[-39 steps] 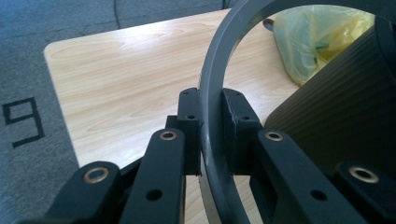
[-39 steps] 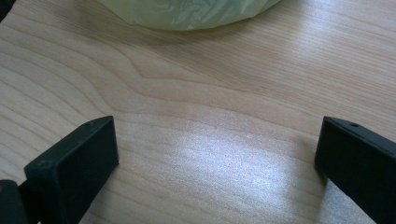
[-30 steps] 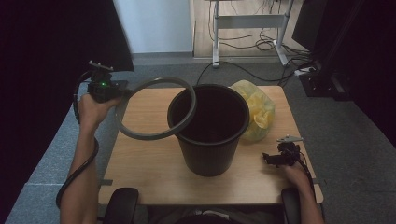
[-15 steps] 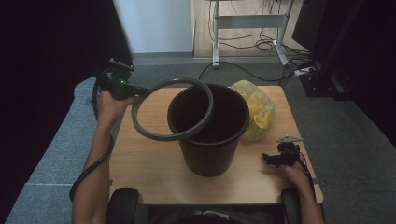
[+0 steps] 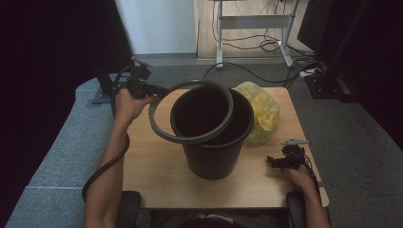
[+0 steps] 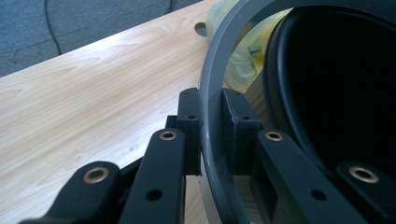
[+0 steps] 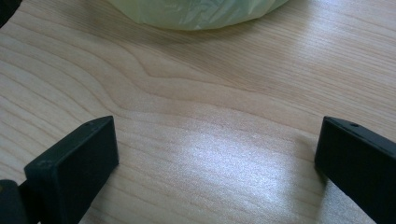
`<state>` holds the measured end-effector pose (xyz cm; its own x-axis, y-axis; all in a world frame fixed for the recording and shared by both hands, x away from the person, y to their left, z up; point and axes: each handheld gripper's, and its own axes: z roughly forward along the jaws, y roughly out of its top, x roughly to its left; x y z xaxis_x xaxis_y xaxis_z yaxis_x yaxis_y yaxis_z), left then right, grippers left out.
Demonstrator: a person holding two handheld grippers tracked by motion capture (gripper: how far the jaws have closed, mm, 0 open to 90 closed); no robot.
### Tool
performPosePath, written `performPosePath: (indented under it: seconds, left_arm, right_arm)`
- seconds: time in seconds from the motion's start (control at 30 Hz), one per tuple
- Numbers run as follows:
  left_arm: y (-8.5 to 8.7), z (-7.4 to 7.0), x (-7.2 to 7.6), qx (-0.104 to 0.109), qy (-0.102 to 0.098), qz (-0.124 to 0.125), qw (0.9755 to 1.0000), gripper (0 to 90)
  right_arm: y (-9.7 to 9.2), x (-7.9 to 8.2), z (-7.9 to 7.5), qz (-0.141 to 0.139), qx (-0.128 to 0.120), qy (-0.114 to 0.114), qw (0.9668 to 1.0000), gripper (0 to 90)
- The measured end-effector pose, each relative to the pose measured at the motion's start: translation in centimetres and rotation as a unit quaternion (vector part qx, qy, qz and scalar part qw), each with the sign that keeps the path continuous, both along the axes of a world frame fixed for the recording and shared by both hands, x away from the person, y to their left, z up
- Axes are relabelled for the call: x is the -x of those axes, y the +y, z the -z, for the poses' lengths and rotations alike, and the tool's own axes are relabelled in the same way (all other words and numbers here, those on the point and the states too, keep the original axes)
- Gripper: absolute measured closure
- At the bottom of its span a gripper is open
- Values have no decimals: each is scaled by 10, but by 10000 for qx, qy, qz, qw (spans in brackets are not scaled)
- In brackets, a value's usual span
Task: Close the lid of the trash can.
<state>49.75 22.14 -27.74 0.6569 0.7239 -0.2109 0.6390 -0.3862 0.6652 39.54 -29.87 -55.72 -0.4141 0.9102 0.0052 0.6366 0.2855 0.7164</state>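
A black bin [image 5: 212, 142] stands upright in the middle of the wooden table [image 5: 157, 161]. A grey ring [image 5: 164, 133] hangs tilted over the bin's mouth, its far side above the opening and its near side out past the bin's left wall. My left gripper [image 5: 153, 91] is shut on the ring's left edge; in the left gripper view the ring's rim [image 6: 212, 140] is pinched between the jaws of the left gripper [image 6: 212, 119], with the bin [image 6: 336, 93] close on the right. My right gripper [image 5: 273, 161] rests low at the table's front right, open, and the right gripper [image 7: 217, 149] has bare wood between its jaws.
A crumpled yellow-green plastic bag [image 5: 260, 111] lies on the table behind and right of the bin, and the bag [image 7: 196, 11] lies just ahead of the right jaws. A cable hole [image 6: 201, 29] marks the tabletop. Grey carpet, a desk frame and cables lie beyond the table.
My left hand has carried the ring to the right, from beside the bin's left to over its mouth. The right hand has stayed put.
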Motion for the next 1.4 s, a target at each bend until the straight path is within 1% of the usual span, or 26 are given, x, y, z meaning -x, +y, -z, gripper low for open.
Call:
performPosePath:
  seconds: [0.33,0.6,1.03,1.2,1.23,1.4]
  left_arm:
    - [-25,-3,-1,26,-37,188,9998,784]
    - [-43,-6,-3,-27,-57,332,9994,784]
    - [-66,-6,-4,-223,-150,436,9987,781]
    - [-68,-6,-2,-312,-201,397,9985,780]
    - [-68,-7,-1,-373,-217,407,9982,780]
    - [-69,-8,1,-538,-243,427,9973,780]
  right_arm:
    - [0,0,0,-5,-3,3,10000,0]
    - [0,0,0,-6,-3,3,10000,0]
    - [0,0,0,-6,-3,3,10000,0]
    - [0,0,0,-14,-3,3,10000,0]
    - [0,0,0,-14,-3,3,10000,0]
    - [0,0,0,-21,-3,3,10000,0]
